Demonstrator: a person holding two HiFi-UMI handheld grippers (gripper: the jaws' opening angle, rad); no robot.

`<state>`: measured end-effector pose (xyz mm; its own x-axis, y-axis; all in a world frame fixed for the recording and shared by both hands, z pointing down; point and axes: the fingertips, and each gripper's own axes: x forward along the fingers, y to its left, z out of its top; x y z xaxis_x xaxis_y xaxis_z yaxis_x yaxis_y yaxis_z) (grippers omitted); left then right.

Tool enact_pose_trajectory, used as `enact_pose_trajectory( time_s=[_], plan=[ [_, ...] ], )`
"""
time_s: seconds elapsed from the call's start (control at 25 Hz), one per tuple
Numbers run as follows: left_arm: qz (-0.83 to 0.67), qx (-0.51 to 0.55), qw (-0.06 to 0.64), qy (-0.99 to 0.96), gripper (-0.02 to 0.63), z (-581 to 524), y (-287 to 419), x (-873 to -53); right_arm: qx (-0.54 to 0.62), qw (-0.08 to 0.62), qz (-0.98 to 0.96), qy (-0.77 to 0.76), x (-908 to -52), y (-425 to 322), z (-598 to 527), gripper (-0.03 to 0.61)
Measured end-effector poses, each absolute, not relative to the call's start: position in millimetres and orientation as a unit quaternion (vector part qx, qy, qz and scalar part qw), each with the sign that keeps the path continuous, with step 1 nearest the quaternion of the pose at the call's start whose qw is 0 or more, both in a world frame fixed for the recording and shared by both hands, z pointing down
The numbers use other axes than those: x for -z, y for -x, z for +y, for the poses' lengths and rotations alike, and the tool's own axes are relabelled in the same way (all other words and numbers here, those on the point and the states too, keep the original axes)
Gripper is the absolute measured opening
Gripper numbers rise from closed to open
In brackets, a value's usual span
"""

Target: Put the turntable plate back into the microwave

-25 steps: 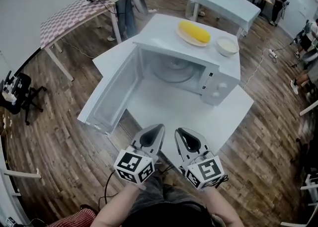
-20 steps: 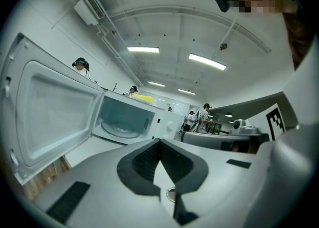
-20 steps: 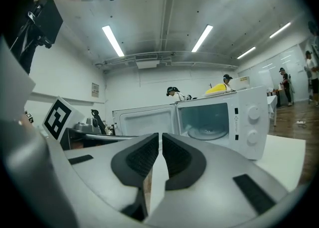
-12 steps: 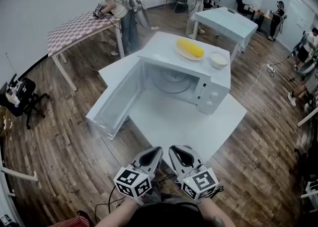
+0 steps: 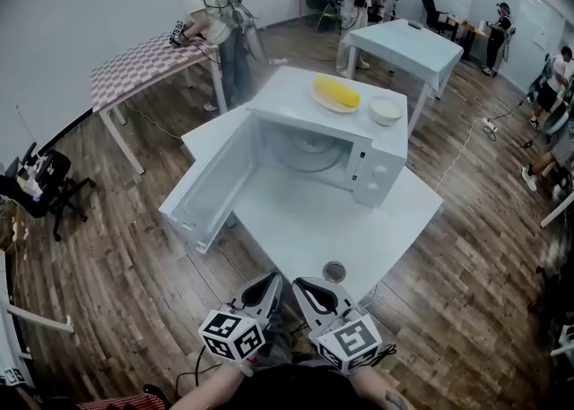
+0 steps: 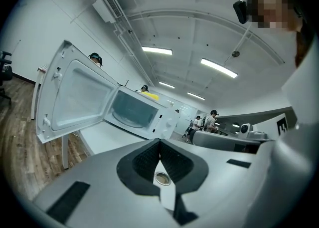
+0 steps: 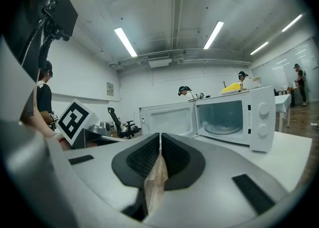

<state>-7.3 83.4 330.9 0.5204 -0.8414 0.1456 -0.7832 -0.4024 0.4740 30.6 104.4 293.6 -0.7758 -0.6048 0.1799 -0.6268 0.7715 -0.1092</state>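
Note:
The white microwave [image 5: 359, 152] stands on a white table [image 5: 296, 220], with its door [image 5: 211, 186] swung wide open to the left. The glass turntable plate [image 5: 309, 153] lies flat inside the cavity, and it also shows through the opening in the right gripper view as the plate [image 7: 224, 128]. My left gripper [image 5: 272, 281] and right gripper [image 5: 300, 286] hover side by side at the table's near edge, well short of the microwave. Both are shut with nothing between the jaws. The left gripper [image 6: 160, 143] looks toward the open door [image 6: 75, 95]; the right gripper [image 7: 160, 137] faces the microwave [image 7: 234, 117].
On top of the microwave sit a plate with a yellow food item [image 5: 334, 92] and a small white bowl [image 5: 386, 110]. A round cable hole [image 5: 334, 271] lies in the table near my grippers. Other tables [image 5: 404, 40], people and a chair [image 5: 36, 179] stand around on the wooden floor.
Both grippers have drawn back toward the person and lower in the view. The microwave now looks farther away. The plate and door have not moved.

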Motion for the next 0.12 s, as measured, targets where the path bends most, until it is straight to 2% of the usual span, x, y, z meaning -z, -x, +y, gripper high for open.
enact_pose_trajectory(
  time_s=[0.12],
  plan=[
    [-0.490,0.050,0.266,-0.829,0.012,91.3,5.7,-339.6,-0.079,0.076,-0.939,-0.325,-297.2,-28.3,113.5,0.032]
  ],
)
